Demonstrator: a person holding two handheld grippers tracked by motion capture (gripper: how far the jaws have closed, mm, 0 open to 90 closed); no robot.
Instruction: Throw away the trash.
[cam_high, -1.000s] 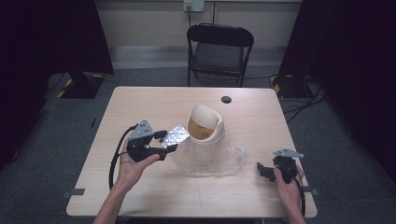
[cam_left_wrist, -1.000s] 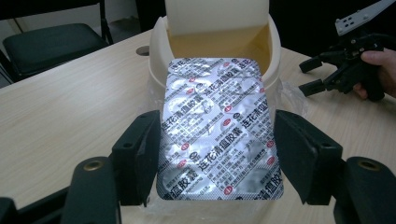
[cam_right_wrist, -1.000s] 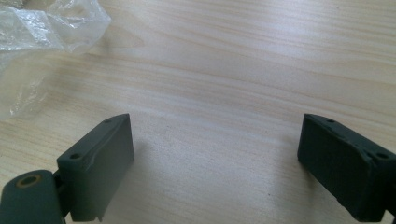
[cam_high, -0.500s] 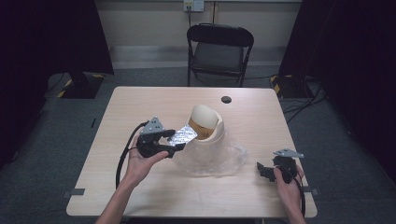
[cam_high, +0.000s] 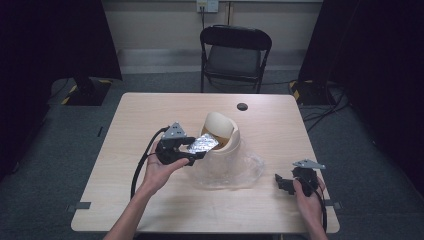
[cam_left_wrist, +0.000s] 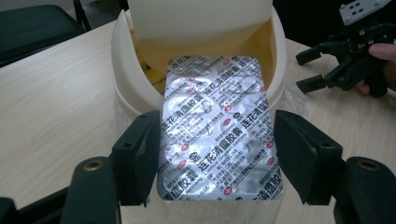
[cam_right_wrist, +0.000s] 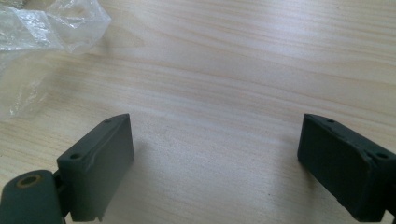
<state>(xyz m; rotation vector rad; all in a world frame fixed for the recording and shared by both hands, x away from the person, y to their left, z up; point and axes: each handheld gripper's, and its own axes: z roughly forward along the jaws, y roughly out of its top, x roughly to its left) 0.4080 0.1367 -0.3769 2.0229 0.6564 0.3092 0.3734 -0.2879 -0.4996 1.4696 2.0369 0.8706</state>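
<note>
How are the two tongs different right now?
The left tongs are shut on a silver blister pack, held at the mouth of the cream bin; the right tongs stand open with nothing between them. The left ones are lifted over the table; the right ones sit low near its edge. Both are black and hand-held.

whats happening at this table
A person's left gripper holds a silver foil blister pack by its edges at the mouth of a small cream plastic bin with a swing lid. The bin sits on a crumpled clear plastic bag. The right gripper rests open on the wooden table.
</note>
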